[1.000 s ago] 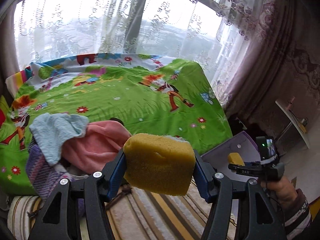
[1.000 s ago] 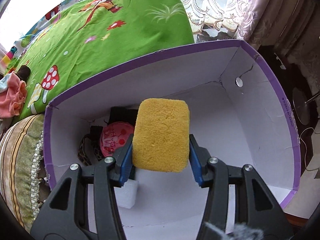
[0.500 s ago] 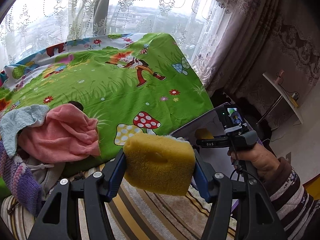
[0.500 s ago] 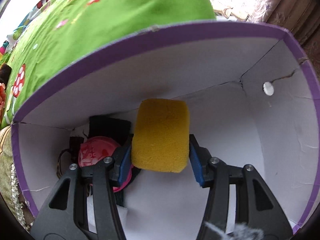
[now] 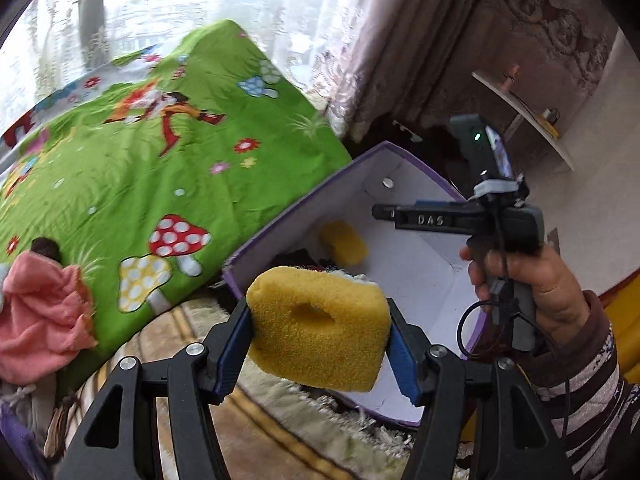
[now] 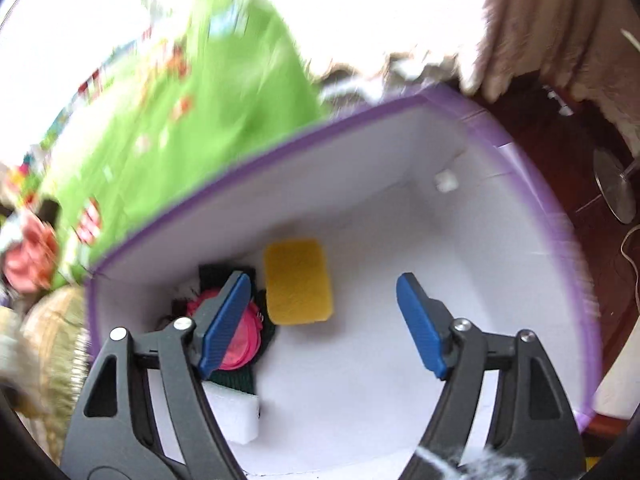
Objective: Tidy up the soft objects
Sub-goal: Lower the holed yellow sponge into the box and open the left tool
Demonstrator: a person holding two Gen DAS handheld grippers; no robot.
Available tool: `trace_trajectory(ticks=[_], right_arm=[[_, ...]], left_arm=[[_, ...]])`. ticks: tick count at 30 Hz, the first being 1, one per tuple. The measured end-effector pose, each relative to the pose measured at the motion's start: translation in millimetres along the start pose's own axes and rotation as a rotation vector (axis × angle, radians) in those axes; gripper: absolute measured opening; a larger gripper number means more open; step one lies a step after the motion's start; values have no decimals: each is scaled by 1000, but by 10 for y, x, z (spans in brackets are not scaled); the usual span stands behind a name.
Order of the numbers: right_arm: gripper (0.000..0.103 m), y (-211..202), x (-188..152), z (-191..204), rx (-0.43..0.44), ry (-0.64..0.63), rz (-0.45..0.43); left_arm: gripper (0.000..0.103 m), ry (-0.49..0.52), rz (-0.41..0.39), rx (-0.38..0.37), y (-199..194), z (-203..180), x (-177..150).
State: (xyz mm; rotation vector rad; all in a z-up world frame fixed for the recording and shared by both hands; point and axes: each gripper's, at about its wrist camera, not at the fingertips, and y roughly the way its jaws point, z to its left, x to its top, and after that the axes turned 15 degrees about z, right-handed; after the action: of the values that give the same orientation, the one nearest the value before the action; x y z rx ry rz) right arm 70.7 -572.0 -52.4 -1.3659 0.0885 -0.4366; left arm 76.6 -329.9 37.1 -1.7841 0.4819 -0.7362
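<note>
My right wrist view smears the green bedspread (image 6: 180, 120) into streaks. My left jaws' arm hides part of the pink thing (image 6: 240, 344) in the box (image 6: 520, 184), so I cannot name it.

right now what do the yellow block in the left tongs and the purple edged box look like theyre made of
Yellow block: looks like open-cell foam sponge, matte and porous, with a dent in its face and a thin scrubby-looking layer on the far side. Box: probably cardboard, smooth white inside with a purple rim; a crease shows at one corner.

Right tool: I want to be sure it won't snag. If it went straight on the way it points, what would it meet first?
Probably the bare white floor of the purple box; the right tool is open and empty, and the dropped yellow sponge lies just left of its line. Depth is unclear.
</note>
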Motion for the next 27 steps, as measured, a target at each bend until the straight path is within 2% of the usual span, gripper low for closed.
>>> trace_trajectory(ticks=[4,8,10,16,19,22,27], right_arm=[[85,-425,-242,-369,10,145,-120],[86,-712,-374,-718,-38,240,-209],[86,-761,-381,-868,-58,273,-211],[86,-660,-452,-1062,-42,310,-192],[85,-580,-445,-1065,-30,314,-178],[85,-525,-488,-1031,-24,311,-176],[85,-505,-500,-965,-16,301,-168]], left_arm=[[63,108,120,-28,413,-325,295],[63,167,260,-56,835,-556,509],[63,198,304,-30,1015,-659,586],[63,237,436,1,1556,-860,722],[63,246,469,36,1733,-912,740],[66,254,499,21,1844,-952,734],[75,231,476,8,1812,-912,728]])
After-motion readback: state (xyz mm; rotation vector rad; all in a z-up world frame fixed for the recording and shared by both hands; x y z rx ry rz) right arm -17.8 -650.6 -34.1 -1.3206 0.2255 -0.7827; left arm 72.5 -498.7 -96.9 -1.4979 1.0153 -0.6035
